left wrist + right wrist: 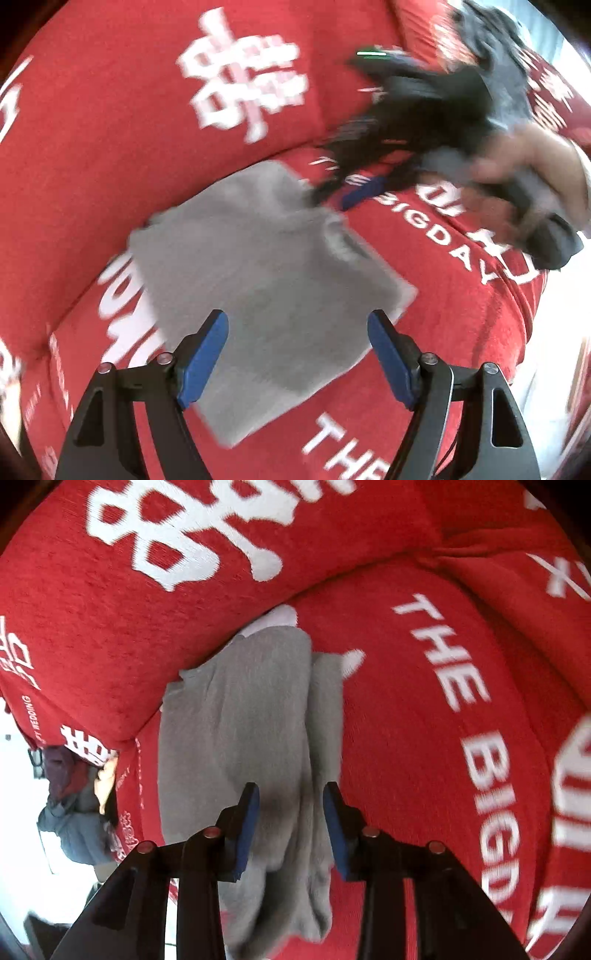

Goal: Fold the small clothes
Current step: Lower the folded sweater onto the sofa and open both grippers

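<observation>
On the red printed sofa cover (92,166) lay the grey garment (266,280) — soft, light, limp knit, likely best pinched at a corner or folded edge. Above its near edge the left gripper (297,354) hung spread and empty. At its far corner the right gripper (291,827) stood partly open around grey folds — not clamped.

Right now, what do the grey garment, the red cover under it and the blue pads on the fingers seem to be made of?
Grey garment: soft matte knit, probably cotton jersey; it folds limply with rounded creases.
Red cover: a nappy, towel-like or chenille fabric, judging by its fuzzy surface, with white lettering either woven in or printed.
Blue pads: smooth, dull, likely rubber or foam, on hard black fingers that look plastic.
</observation>
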Action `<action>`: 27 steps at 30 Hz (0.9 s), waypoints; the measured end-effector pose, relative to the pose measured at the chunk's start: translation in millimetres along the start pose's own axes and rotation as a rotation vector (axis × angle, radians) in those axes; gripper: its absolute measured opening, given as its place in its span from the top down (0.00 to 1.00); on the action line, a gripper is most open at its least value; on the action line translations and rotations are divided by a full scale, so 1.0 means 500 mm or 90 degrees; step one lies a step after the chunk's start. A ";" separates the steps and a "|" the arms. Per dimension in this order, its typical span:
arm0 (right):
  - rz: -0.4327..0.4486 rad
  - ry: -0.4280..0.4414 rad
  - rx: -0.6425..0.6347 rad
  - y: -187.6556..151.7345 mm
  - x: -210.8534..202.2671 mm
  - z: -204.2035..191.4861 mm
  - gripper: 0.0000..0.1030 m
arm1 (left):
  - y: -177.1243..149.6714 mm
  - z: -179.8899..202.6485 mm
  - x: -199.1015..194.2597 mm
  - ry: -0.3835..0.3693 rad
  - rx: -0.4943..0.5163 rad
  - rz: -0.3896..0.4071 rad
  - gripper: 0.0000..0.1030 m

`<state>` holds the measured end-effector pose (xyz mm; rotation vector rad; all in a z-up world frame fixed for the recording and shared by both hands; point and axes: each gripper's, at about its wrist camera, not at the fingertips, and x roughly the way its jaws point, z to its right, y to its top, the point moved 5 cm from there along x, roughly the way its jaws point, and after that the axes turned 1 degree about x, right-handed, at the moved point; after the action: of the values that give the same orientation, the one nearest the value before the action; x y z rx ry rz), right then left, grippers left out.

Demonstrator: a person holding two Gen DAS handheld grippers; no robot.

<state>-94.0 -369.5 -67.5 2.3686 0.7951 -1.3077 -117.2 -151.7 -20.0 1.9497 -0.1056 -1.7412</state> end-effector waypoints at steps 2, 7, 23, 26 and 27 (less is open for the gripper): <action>0.011 0.013 0.020 -0.039 -0.026 0.004 0.62 | -0.013 -0.047 -0.010 -0.003 -0.051 -0.013 0.24; 0.010 0.040 0.075 -0.137 -0.042 0.013 0.57 | -0.051 -0.197 0.029 -0.019 -0.209 -0.069 0.24; -0.031 -0.048 0.067 -0.186 0.052 0.051 0.87 | -0.133 -0.229 0.150 0.004 -0.298 -0.174 0.24; -0.033 -0.051 0.061 -0.188 0.037 0.056 0.84 | -0.130 -0.227 0.150 0.011 -0.292 -0.177 0.24; -0.035 -0.060 0.058 -0.193 0.027 0.061 0.77 | -0.130 -0.227 0.150 0.010 -0.293 -0.179 0.24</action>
<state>-167.5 -304.5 -96.3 2.3484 0.7933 -1.4965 -15.1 -88.1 -111.0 1.6907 0.5526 -1.7275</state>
